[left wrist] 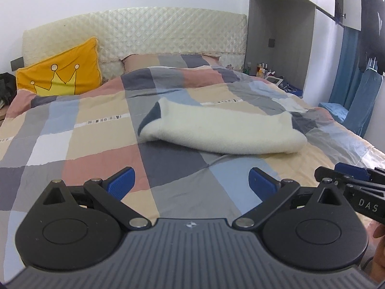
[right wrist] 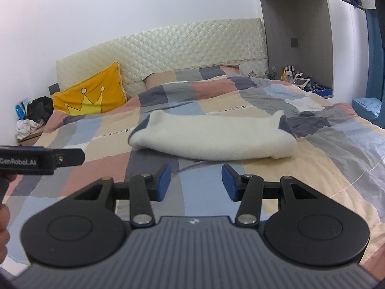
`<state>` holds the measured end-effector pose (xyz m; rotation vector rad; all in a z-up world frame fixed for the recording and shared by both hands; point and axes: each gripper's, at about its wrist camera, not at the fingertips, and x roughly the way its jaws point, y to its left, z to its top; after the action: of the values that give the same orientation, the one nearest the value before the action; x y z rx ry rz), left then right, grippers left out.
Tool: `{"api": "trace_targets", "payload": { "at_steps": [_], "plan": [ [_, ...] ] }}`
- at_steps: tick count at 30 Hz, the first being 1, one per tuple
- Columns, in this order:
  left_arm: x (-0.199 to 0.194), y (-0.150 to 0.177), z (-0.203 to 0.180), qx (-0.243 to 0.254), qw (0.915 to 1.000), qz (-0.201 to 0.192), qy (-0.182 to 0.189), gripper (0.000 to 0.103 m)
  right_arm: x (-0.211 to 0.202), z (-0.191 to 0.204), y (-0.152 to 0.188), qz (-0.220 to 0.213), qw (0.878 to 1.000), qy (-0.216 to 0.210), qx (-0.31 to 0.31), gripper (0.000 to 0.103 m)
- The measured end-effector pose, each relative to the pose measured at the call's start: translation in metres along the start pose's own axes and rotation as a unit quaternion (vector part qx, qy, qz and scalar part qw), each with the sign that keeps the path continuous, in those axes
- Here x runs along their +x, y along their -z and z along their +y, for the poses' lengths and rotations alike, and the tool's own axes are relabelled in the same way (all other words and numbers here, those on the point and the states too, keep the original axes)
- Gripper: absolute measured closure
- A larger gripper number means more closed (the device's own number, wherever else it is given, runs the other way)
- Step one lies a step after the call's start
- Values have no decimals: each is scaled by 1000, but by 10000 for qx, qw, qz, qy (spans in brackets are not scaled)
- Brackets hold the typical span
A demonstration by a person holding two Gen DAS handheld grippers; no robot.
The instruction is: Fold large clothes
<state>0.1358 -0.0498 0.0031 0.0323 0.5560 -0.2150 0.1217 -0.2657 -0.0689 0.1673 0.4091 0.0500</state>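
While both grippers hang over the near part of the bed (left wrist: 101, 125), the garment (left wrist: 221, 130) lies ahead of them in the middle of the quilt, a cream fleece bundle doubled over with dark lining showing at its ends. The left gripper (left wrist: 191, 180) has its jaws spread wide and holds nothing; the right gripper (right wrist: 196, 181) is likewise parted and empty, its gap narrower.

The bundle already looks folded into a long, soft roll, so this could be a finished fold just released, or a half-fold awaiting another pass; the pictures do not settle which. If more folding is due, my judgement is that thick fleece wants a pinch at each end through all layers, lifted level, so the roll does not slump or splay.

A pale cord (right wrist: 190, 166) trails from under the garment's near edge in both views. The left view shows clothes hanging (left wrist: 371, 24) at far right; the right view alone shows a heap of laundry (right wrist: 33, 118) beside the yellow pillow (right wrist: 91, 96), and the garment's dark right end more plainly.
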Motion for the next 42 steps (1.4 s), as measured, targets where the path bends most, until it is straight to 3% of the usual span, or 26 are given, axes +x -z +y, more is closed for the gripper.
{"api": "trace_targets", "payload": {
  "at_steps": [20, 22, 24, 26, 42],
  "plan": [
    [-7, 12, -5, -84, 9998, -183, 14, 1, -5, -2, -3, -37, 9999, 70, 89, 52],
    [-8, 12, -5, -83, 9998, -195, 21, 1, -7, -2, -3, -41, 9999, 87, 82, 40],
    [-10, 11, -5, -89, 9997, -213, 35, 1, -10, -3, -4, -111, 9998, 123, 72, 12],
    [-13, 11, -6, -93, 9997, -229, 45, 1, -13, -3, -5, -171, 9996, 213, 25, 5],
    [-25, 12, -8, -107, 9994, -309, 110, 1, -21, -6, -5, -156, 9989, 430, 32, 6]
  ]
}}
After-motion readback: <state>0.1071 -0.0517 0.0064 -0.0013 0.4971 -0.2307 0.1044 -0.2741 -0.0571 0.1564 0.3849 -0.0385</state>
